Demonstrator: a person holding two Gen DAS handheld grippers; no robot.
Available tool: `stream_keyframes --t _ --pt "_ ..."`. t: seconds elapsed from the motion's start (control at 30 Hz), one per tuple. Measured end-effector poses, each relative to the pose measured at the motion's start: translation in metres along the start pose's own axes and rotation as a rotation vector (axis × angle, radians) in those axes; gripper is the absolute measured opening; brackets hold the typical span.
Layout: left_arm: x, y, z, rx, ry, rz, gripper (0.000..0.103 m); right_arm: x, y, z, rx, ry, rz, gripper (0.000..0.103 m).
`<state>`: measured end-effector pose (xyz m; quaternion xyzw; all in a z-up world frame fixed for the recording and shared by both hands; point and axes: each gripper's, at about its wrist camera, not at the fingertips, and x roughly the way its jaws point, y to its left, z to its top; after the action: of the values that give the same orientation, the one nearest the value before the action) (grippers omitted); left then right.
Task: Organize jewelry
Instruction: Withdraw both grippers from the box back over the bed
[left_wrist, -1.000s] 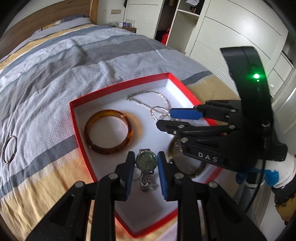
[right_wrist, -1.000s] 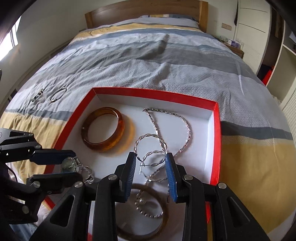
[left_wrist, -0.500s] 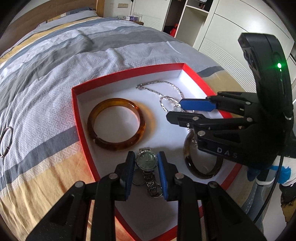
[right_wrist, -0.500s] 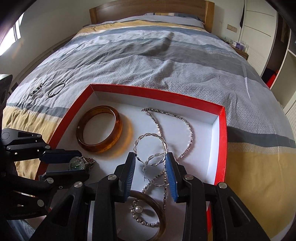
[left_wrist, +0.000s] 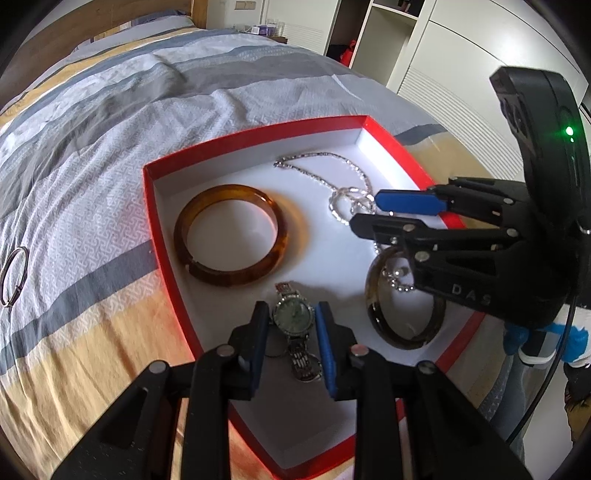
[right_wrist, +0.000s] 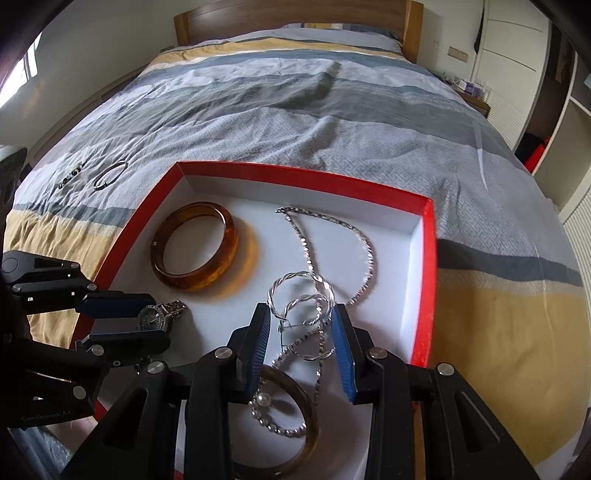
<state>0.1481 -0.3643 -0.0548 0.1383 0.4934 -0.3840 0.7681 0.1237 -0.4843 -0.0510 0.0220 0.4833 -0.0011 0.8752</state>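
Gleaming round-faced metal watch (left_wrist: 293, 320), twisted silver hoops (right_wrist: 301, 301)

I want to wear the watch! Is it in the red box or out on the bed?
In the box. The wristwatch lies on the white floor inside the red box.

Left gripper (left_wrist: 290, 325) wider around watch (left_wrist: 294, 318)
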Motion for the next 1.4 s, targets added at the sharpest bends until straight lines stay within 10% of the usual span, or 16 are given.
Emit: stream_keyframes --t 0.57,1.4 --pt "-0.061 -0.012 -0.009 -0.027 -0.077 -0.004 0.034 -0.067 -0.003 -0.021 0.094 -0.078 -0.012 0.035" --pt "-0.215 0.036 -0.143 -0.161 -0.201 0.157 0.035 -0.18 0.071 -0.106 0.213 -0.156 -0.003 0.038"
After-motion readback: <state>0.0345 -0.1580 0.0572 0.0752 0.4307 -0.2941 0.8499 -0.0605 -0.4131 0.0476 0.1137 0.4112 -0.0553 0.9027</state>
